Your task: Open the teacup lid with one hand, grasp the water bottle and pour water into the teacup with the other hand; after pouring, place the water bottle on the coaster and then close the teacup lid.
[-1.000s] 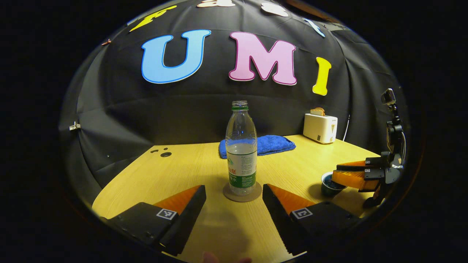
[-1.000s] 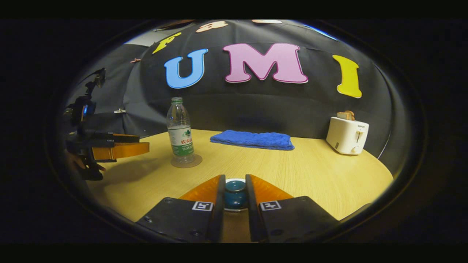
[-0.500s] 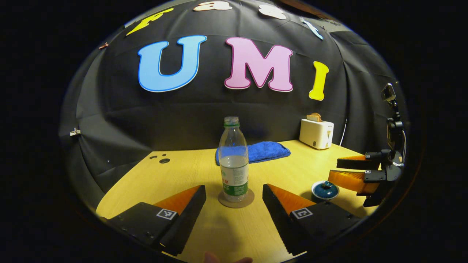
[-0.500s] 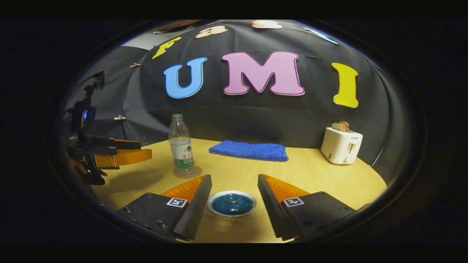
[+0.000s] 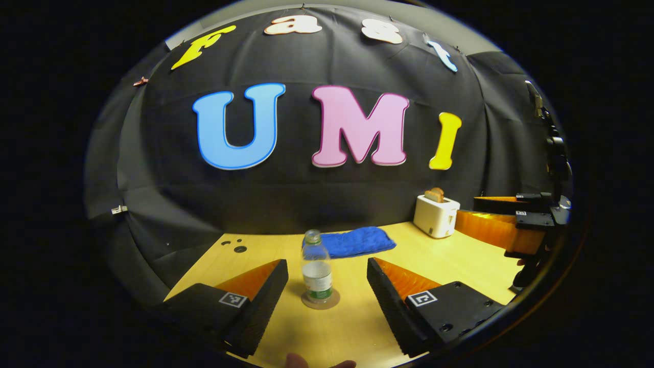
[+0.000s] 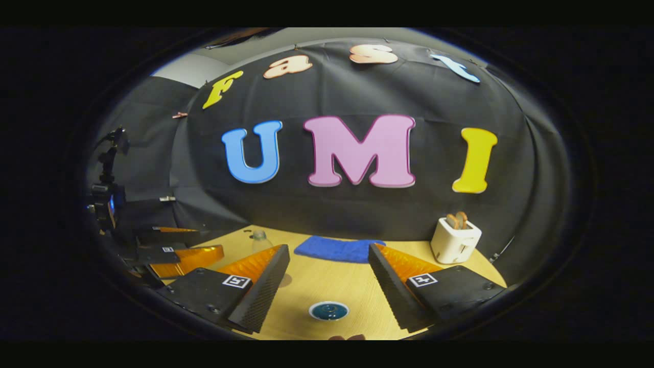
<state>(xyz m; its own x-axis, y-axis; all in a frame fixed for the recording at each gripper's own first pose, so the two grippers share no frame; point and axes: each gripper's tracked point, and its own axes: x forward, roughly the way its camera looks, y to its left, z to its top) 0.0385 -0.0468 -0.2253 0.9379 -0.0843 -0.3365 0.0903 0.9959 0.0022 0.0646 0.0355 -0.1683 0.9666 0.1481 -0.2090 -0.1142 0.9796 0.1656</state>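
A clear water bottle [image 5: 317, 273] without a cap, partly full, stands upright on a round coaster [image 5: 321, 300] on the wooden table. My left gripper [image 5: 327, 262] is open, raised and drawn back from the bottle, touching nothing. The right gripper [image 5: 503, 220] hangs at the far right edge. In the right gripper view the blue teacup [image 6: 328, 310] sits on the table with its lid on. My right gripper [image 6: 328, 248] is open, well above and behind it. The bottle's neck [image 6: 259, 239] peeks over one finger, and the left gripper [image 6: 186, 253] shows at the left.
A folded blue towel [image 5: 352, 241] [image 6: 337, 249] lies at the back of the table [image 5: 265, 245]. A white toaster [image 5: 436, 222] [image 6: 454, 240] with toast stands at the back right. Small dark holes [image 5: 236, 248] mark the table's far left.
The right gripper, shut around the lid's knob a second ago, opened and left the lid on the cup. Both grippers then rose and pulled back from the table.
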